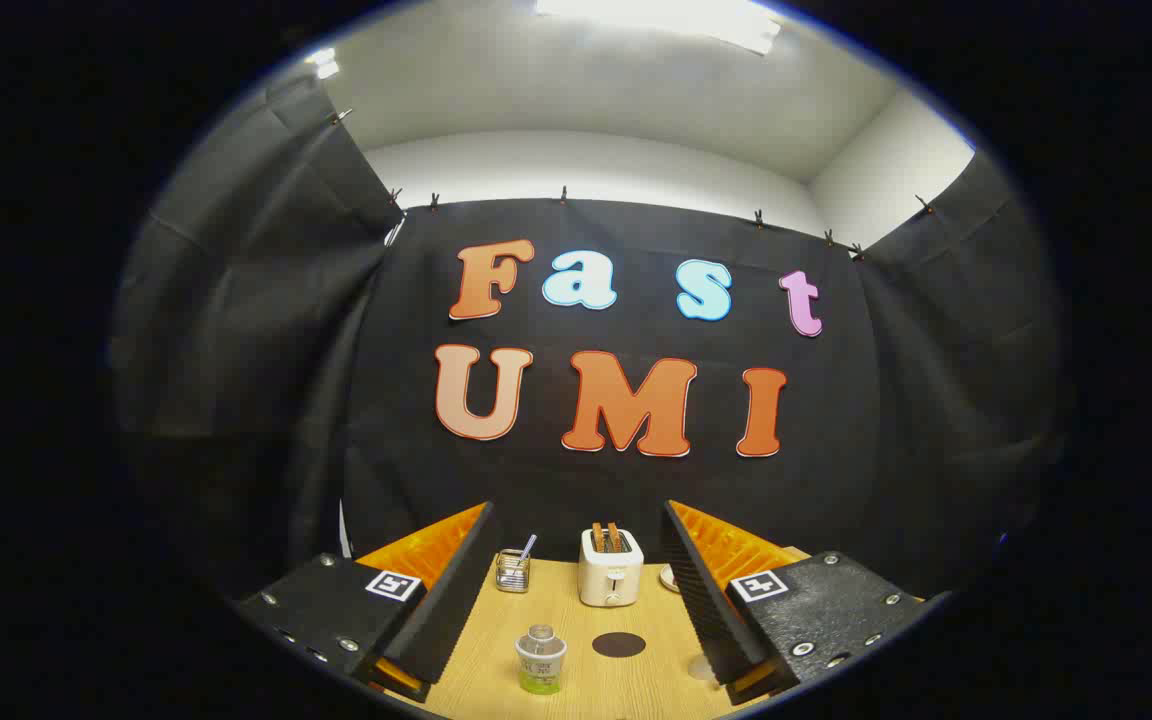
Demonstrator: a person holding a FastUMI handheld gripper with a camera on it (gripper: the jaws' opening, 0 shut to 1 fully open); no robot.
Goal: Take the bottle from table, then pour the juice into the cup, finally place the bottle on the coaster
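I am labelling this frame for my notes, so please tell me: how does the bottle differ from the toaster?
The bottle is small, clear with a green band; the toaster is white and boxy. The bottle stands near, just ahead of the open gripper; the toaster stands far back. Both stand upright on the wooden table, untouched.

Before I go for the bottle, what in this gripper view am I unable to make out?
- Cup: something pale sits behind the right finger, which covers most of it; I cannot confirm it is the cup.
- Bottle: juice level too small to judge.
- Pale round object beside the toaster: cut off by the same finger.
- Wire holder: contents too small to identify.
- The gripper is open; the coaster lies between its fingers.
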